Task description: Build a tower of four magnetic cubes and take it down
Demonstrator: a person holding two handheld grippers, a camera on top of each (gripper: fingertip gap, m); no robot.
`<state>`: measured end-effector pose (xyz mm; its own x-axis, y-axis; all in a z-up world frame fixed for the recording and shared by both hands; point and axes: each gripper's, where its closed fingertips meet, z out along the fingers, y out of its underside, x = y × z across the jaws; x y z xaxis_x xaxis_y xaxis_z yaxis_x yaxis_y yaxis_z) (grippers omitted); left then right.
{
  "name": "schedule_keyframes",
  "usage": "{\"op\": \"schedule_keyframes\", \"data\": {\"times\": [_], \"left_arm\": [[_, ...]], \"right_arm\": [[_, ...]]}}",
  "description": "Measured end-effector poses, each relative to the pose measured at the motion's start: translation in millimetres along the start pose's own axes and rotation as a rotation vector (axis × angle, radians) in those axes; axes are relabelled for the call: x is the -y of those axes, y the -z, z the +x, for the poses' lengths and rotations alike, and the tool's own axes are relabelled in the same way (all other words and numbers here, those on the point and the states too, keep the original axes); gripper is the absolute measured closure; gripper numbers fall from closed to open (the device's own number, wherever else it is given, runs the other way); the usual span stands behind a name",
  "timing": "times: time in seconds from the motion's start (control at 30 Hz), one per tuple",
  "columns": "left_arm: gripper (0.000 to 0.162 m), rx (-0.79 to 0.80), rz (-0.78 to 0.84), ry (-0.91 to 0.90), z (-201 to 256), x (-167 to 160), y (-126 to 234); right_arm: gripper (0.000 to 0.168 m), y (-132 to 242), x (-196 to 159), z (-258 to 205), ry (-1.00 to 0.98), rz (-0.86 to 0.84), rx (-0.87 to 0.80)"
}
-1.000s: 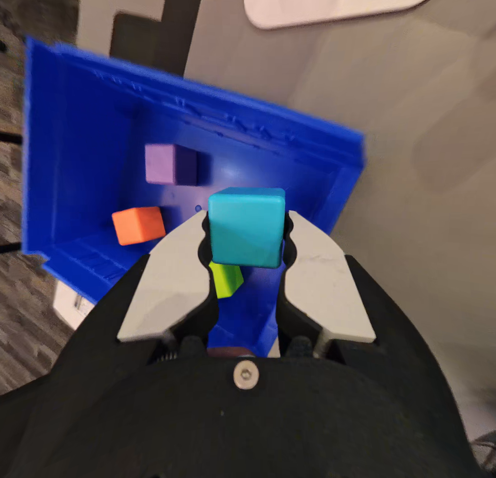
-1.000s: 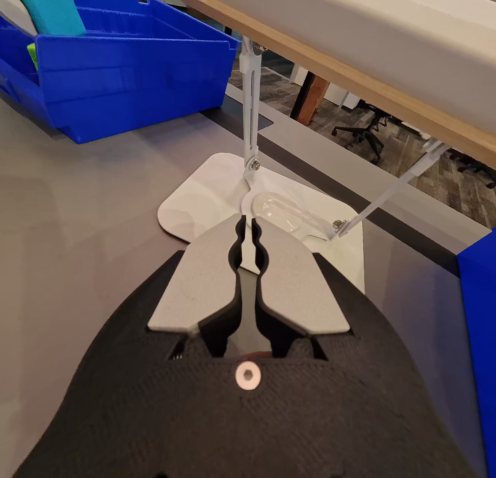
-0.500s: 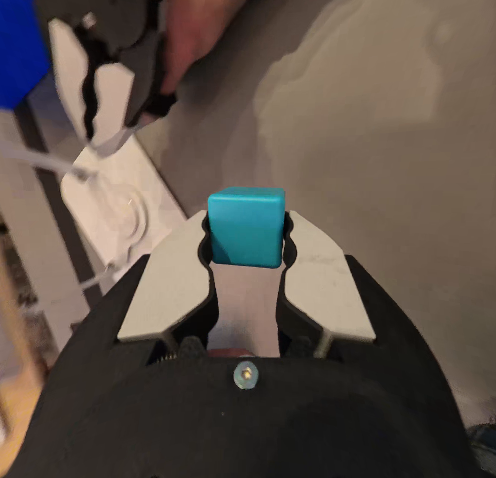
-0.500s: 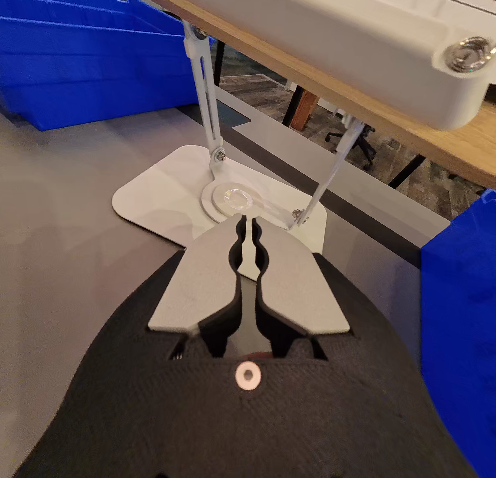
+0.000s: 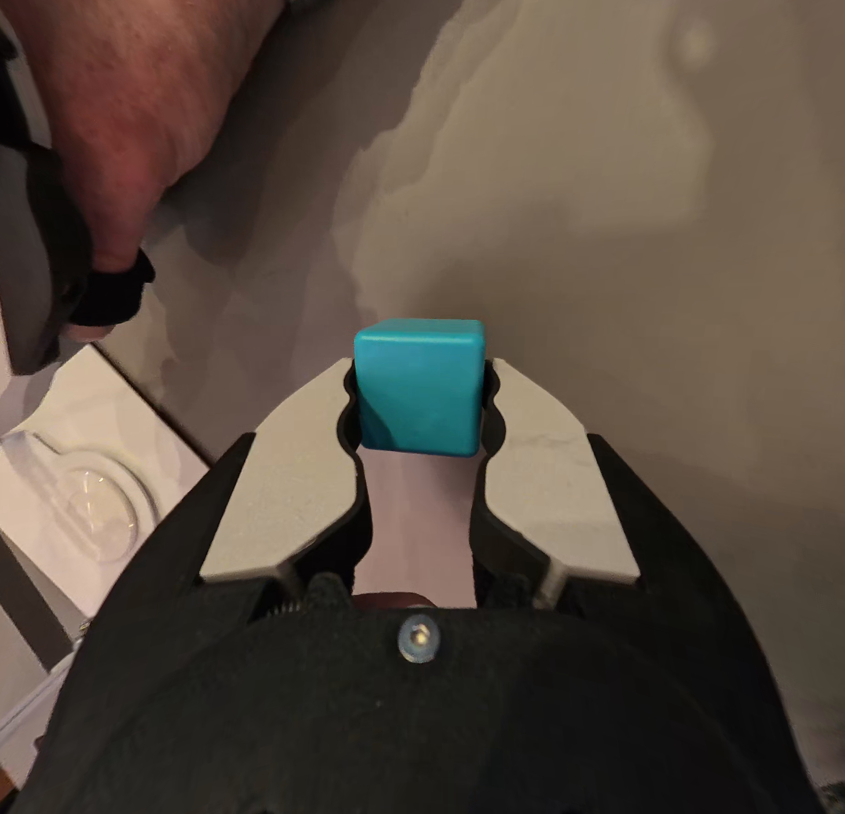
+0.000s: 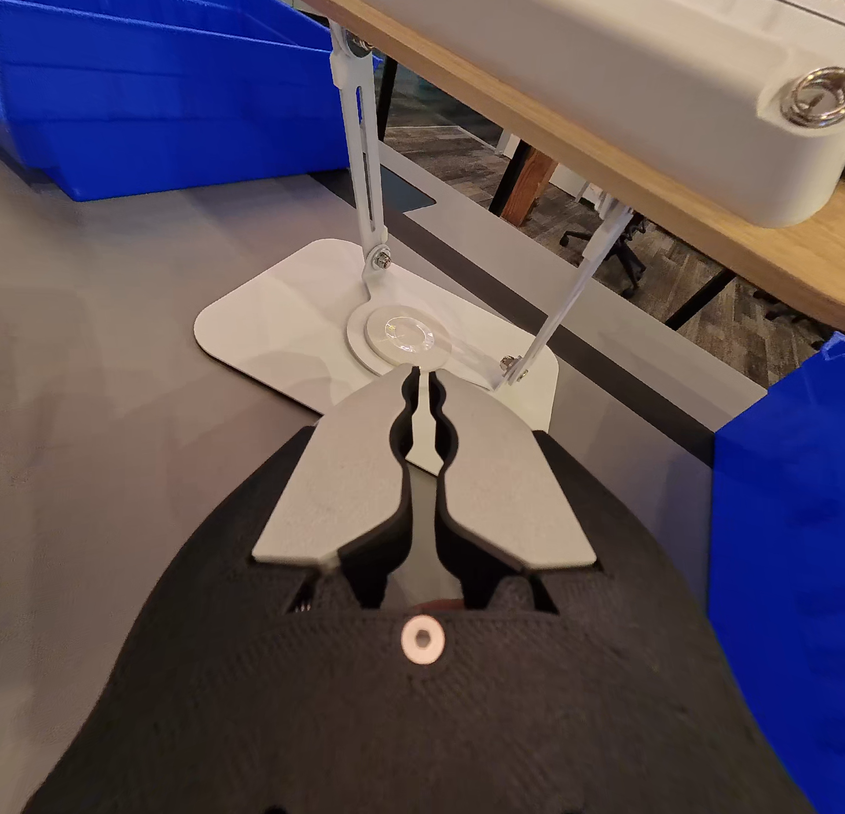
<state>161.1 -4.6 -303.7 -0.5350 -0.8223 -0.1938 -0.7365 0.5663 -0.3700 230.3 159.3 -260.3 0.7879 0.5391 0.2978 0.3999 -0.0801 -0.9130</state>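
Teal cube [image 5: 418, 387] sat clamped between the tips of the left gripper [image 5: 419, 392], jaws spread to the cube's width and pressing both side faces, cube upright, top face level. Cube was held over the grey tabletop [image 5: 640, 198]; whether it touched the surface could not be told from the left wrist view. No other cubes visible in either view.

Upper left of the left wrist view: a person's hand [image 5: 119, 97] gripped a black handle, a black strap looped round one finger. Lower left of that view: white base plate [image 5: 91, 426] with a clear round disc on it, lying flat on the table.

Right gripper [image 6: 424, 371] was nearly closed, only a narrow slit between the jaws, nothing held. Its tips pointed at the white base plate [image 6: 283, 326], hovering just at the edge of the clear round disc [image 6: 404, 335]. Two thin white struts rose from the plate to a wooden board [image 6: 594, 161] with a white box mounted on it overhead.

Blue bin [image 6: 160, 106] stood at the far left on the table, well apart from the right gripper; contents hidden from this angle. A second blue bin [image 6: 777, 563] showed at the right edge, near the gripper body. Office chairs and patterned floor visible beyond the table edge.
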Motion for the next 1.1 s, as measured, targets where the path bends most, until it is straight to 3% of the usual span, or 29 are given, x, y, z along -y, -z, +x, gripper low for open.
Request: {"op": "schedule_keyframes", "data": {"times": [0.77, 0.87, 1.1], "left_arm": [[0.112, -0.054, -0.027, -0.003, 9, -4, -20], [0.100, -0.048, -0.044, 0.010, 8, -5, -23], [0.090, -0.036, -0.021, 0.035, 5, -4, -10]], "right_arm": [[0.164, -2, -1, -4, 0.027, -0.014, 0.008], [0.164, -2, -2, -4, 0.028, -0.015, 0.008], [0.164, -2, -1, -4, 0.026, -0.014, 0.010]]}}
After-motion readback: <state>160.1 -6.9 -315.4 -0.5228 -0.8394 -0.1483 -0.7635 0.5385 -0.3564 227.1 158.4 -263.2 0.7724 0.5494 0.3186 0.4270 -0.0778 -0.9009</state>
